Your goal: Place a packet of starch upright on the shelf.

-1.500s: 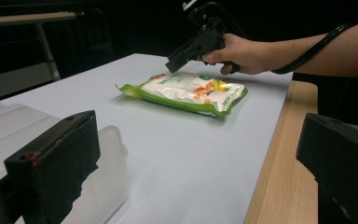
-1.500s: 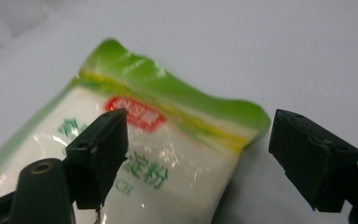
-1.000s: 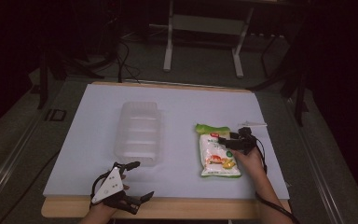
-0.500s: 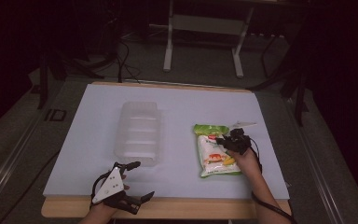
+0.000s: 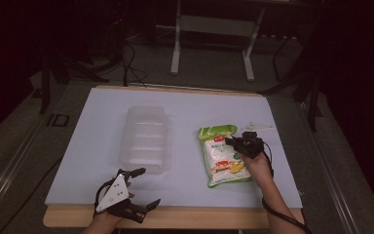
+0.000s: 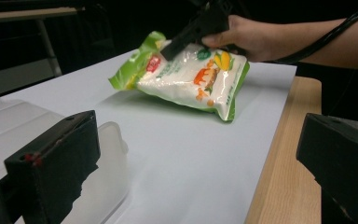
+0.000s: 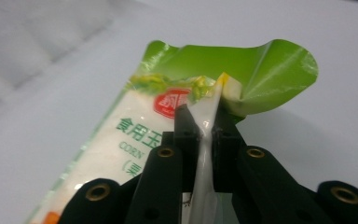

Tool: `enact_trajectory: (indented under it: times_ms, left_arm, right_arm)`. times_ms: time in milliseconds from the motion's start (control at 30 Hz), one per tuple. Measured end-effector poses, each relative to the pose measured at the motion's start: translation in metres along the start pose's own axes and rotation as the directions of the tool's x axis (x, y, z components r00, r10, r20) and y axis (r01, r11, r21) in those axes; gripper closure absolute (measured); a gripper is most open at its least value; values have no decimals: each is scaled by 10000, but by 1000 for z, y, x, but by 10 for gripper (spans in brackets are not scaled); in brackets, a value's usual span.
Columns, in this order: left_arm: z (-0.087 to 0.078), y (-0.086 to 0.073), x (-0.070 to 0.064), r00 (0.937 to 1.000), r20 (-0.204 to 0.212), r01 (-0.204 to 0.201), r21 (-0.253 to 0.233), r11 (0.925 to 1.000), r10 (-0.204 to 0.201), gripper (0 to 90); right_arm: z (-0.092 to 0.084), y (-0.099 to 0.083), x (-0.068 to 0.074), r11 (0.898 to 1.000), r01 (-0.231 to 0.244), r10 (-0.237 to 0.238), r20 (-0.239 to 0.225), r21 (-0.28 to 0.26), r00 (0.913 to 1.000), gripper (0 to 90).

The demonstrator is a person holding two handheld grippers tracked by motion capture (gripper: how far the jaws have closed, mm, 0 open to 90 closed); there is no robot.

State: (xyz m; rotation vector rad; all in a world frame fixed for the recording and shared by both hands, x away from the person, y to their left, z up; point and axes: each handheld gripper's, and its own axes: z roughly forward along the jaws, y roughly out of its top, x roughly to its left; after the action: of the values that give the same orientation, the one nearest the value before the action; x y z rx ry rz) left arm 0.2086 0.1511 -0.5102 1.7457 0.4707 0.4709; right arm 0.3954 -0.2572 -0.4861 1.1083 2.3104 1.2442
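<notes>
At the near edge of the table (image 5: 185, 217), the left gripper (image 5: 137, 187) rests close to the wooden border, and its jaws stand wide apart with nothing between them. In the left gripper view the two black jaws frame an empty part of the white sheet (image 6: 177, 158), and the left jaw is just beside the corner of the clear plastic container (image 6: 107, 172).

A little farther in, on the right side of the sheet, lies the bag of corn flour (image 5: 222, 155), a green and white packet with pictures of corn on its lower part. The right gripper (image 5: 233, 141) is clenched on the right edge of this bag, near its green top; its jaws have just been closing, and the thin edge of the packet is pinched between them. In the right gripper view the pads (image 7: 186, 122) press a fold of the plastic film, and the green top flap (image 7: 265, 70) curls up behind them. In the left gripper view the gripped side of the bag (image 6: 191, 77) is lifted off the sheet and the packet tilts, while its lower end seems to touch the surface.

The clear plastic container (image 5: 144, 138) stands in the middle of the sheet, well apart from the bag. Beyond the table, grey metal legs (image 5: 175, 44) stand on a dark floor.
</notes>
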Motion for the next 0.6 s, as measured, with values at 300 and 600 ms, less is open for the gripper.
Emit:
enact_trajectory:
  times_ms: [300,600]
  left_arm:
    - [0,0,2,9998,-167,133,-30,9999,-133,0]
    - [1,11,1,9987,-451,249,54,9997,-246,0]
  right_arm:
    - [-21,7,13,9949,165,-219,-534,-995,9983,846]
    - [-45,11,26,9835,539,-672,-721,-1729,9951,847]
